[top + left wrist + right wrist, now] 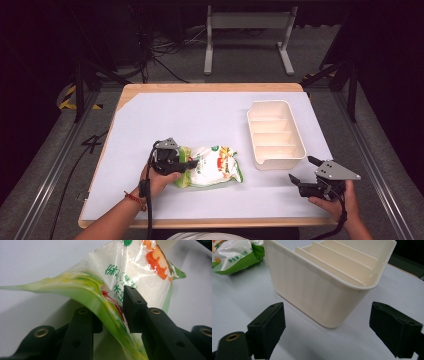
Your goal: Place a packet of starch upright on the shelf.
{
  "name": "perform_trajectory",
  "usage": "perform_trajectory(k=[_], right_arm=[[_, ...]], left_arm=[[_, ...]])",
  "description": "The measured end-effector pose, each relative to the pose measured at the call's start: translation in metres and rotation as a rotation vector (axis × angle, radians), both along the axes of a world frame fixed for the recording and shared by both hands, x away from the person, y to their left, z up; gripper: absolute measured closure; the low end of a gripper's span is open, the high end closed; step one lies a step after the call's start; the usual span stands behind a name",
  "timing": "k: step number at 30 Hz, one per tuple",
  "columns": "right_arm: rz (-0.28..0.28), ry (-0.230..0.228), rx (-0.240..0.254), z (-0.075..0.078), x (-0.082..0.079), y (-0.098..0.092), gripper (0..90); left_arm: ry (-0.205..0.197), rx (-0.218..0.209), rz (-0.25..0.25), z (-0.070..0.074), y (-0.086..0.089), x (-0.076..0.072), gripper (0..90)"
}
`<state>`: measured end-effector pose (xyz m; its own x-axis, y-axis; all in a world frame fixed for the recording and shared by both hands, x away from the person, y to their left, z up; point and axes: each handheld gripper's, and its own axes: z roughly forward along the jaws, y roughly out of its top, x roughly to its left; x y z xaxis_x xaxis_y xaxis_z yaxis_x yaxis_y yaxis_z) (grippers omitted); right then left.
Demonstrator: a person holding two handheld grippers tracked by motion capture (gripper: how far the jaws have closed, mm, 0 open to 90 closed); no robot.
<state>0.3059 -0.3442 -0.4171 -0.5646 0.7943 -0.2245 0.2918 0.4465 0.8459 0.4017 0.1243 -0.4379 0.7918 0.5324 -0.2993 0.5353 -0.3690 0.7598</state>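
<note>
The left gripper (pixel 189 163) is clamped on the near, left edge of a snack bag (pixel 215 166), its jaws pointing toward the right across the counter (pixel 200 115); in the left gripper view the two black jaws pinch the bag's green and yellow sealed edge (pixel 110 312) between them, with the film folding up and over the left jaw. The left hand (pixel 159 181) grips the body of that gripper from below, the forearm coming in from the bottom left edge at a slant, with a red band at the wrist (pixel 134 199). The bag lies on the counter's white sheet near the front edge, left of centre, white with green borders and an orange picture, and its far end points toward a cream divided tray (pixel 275 134). The tray stands to the right of the bag, apart from it, long side running away from the person, and is split by cross walls into several compartments, all seen bare. The right gripper (pixel 300 169) hovers just beside the tray's near right corner, jaws spread wide and aimed toward the tray; in the right gripper view the two pads (pixel 270 327) stand well apart with the tray's rounded near end (pixel 317 297) between and beyond them, touching neither. The right hand (pixel 334 199) holds it from beneath at the counter's front right corner.
</note>
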Motion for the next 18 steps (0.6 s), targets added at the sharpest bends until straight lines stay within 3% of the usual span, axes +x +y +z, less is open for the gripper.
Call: perform_trajectory(k=[5, 11, 13, 18], right_arm=[[0.004, 0.001, -0.008, 0.0, 0.0, 0.0, 13.5], [0.008, 0.001, -0.009, 0.0, 0.0, 0.0, 13.6], [0.008, 0.003, -0.009, 0.0, 0.0, 0.001, 13.6], [0.012, 0.005, -0.014, 0.0, -0.001, 0.001, 13.5]], left_arm=[[-0.059, 0.003, -0.022, 0.007, -0.005, -0.001, 84.7], [-0.145, 0.013, -0.063, 0.024, -0.013, -0.002, 86.5], [-0.196, 0.01, -0.079, 0.033, -0.017, -0.003, 86.9], [-0.273, 0.018, -0.14, 0.055, -0.028, -0.006, 87.9]])
